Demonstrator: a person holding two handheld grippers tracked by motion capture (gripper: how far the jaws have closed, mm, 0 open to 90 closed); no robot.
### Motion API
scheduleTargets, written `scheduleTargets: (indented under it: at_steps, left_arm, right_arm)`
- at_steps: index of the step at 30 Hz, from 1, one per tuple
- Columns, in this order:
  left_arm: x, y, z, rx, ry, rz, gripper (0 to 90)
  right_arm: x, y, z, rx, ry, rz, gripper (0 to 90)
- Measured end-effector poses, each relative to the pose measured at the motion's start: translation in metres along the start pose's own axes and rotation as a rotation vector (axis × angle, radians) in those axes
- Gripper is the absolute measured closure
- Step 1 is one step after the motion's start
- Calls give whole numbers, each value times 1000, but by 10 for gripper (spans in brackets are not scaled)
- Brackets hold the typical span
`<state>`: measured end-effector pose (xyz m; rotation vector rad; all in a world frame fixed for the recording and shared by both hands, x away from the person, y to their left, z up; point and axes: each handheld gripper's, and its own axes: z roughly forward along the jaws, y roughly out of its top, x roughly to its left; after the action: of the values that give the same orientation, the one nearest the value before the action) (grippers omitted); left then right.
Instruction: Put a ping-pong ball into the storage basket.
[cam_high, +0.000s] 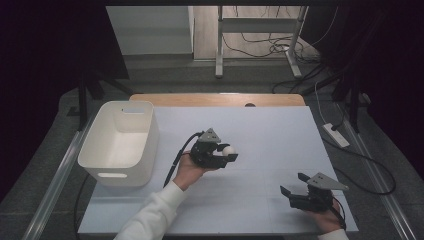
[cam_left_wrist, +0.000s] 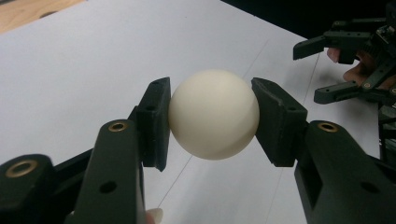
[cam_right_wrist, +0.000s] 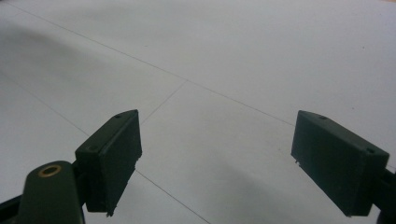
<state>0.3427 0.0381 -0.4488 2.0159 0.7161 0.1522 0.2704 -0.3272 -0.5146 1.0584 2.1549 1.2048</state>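
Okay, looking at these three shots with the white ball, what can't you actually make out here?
- White bin, high view: its near wall hides part of the floor inside.
- White ball, left gripper view: the pads of the left tongs cover its sides.
- Right tongs, high view: the holding hand is cut off by the bottom edge.

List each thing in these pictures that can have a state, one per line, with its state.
Left gripper: shut on the ball, held above the table.
Smooth cream-white ball: clamped between the two black pads, off the surface.
Right gripper: open, nothing between its jaws.
White plastic bin: upright, nothing seen inside.
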Motion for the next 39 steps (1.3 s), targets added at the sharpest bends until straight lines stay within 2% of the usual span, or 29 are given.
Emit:
scheduleTargets:
  at_steps: [39]
  left_arm:
    - [19,2,-47,-92,56,-46,505]
  right_arm:
    - [1,0,1,0,0,-3,160]
